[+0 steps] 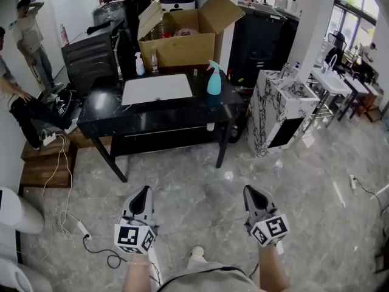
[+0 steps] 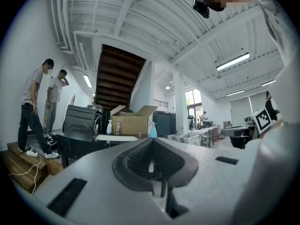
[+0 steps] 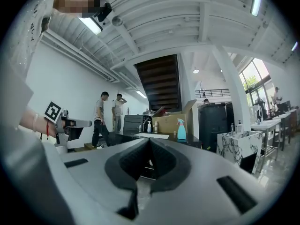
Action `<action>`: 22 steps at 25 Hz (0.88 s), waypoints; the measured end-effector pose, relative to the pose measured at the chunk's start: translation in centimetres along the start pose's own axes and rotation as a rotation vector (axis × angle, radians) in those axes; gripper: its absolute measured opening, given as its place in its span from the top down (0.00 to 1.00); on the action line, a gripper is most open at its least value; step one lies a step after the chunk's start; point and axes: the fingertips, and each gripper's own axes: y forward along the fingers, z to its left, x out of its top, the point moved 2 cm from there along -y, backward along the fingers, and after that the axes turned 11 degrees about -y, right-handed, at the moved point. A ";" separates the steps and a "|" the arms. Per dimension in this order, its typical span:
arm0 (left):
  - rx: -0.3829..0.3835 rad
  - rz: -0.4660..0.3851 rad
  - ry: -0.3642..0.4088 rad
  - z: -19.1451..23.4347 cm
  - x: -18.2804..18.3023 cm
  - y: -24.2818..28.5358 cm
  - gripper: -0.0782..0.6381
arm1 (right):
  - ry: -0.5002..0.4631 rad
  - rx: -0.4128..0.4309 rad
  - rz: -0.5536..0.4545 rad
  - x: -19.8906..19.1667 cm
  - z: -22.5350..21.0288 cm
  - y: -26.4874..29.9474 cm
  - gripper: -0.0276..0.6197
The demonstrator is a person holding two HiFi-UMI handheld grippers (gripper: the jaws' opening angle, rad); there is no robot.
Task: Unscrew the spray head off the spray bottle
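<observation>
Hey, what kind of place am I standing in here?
Probably a showroom or workshop hall, not a home: an open brown cardboard box stands at the far end of a black table, and a marble-patterned sink cabinet stands loose on the grey stone floor.

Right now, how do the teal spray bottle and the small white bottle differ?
The teal spray bottle is larger and coloured; the small white bottle is shorter and pale. The teal spray bottle stands right of the white mat, the small white bottle behind its left end. Both stand upright.
</observation>
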 end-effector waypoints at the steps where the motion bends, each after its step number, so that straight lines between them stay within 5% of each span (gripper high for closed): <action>1: 0.000 -0.002 -0.001 0.2 0.0 1.0 0.88 | -0.001 0.005 0.003 -0.3 -0.5 0.8 0.95; 22: -0.083 0.040 -0.034 1.2 -2.4 16.0 0.88 | -0.003 0.039 0.018 -3.9 -7.2 11.1 0.95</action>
